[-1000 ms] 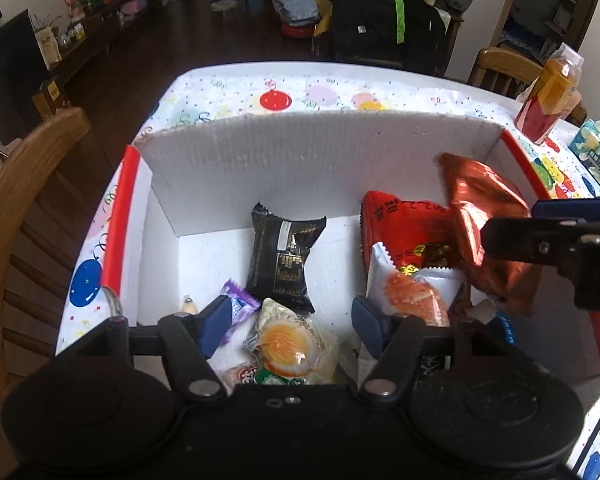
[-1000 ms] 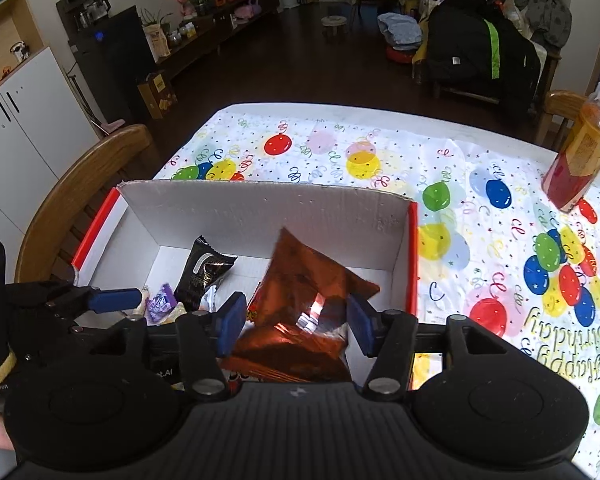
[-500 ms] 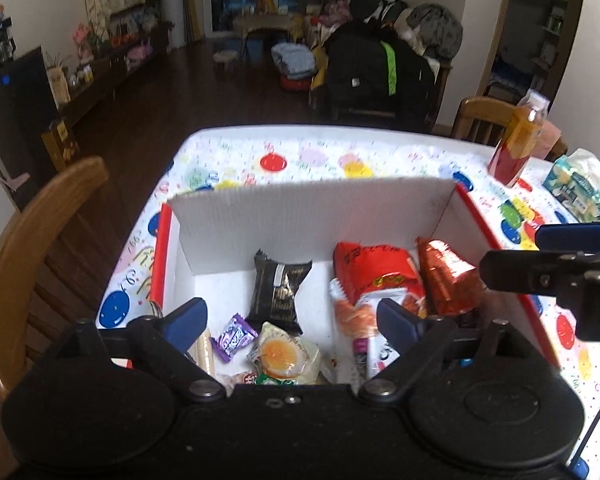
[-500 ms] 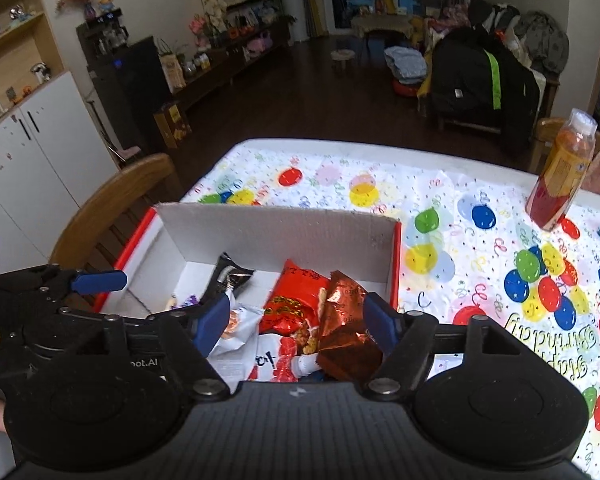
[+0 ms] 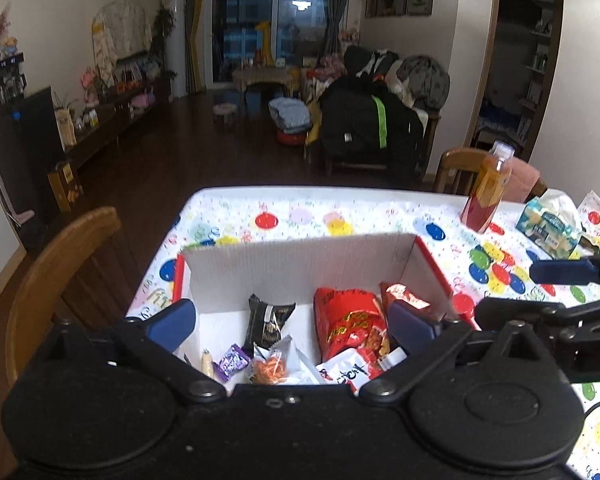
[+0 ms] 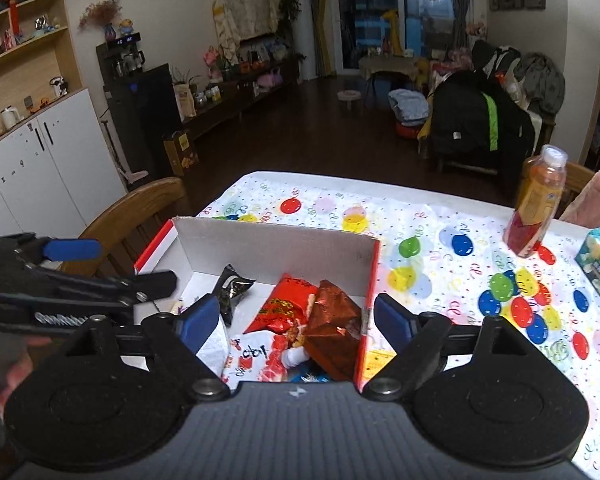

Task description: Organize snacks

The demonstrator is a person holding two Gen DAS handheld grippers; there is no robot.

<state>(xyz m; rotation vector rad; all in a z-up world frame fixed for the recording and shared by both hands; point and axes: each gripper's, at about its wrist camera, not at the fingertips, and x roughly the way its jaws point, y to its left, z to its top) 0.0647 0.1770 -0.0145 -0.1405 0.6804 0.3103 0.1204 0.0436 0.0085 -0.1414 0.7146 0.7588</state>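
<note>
- Left gripper (image 5: 292, 326): blue-padded jaws spread wide, nothing between them; held above the near edge of the white corrugated cardboard box with red rim (image 5: 300, 264).
- Right gripper (image 6: 296, 322): jaws likewise wide apart and empty, above the box's right side.
- In the box: black foil snack packet (image 5: 269, 320) leaning near the back wall, red printed crisp bag (image 5: 350, 320) beside it, copper-red foil bag (image 6: 332, 328) against the right wall, small purple sweet wrapper (image 5: 233, 360), clear packet with orange contents (image 5: 274, 368), white-and-red noodle packet (image 6: 252, 354).
- My judgement: packing is mostly done; I see no loose snacks on the balloon-print tablecloth (image 6: 440, 264).
- Outside the box: orange drink bottle (image 6: 538, 208) and tissue pack (image 5: 550, 224). Whether either belongs in, I cannot tell.
</note>
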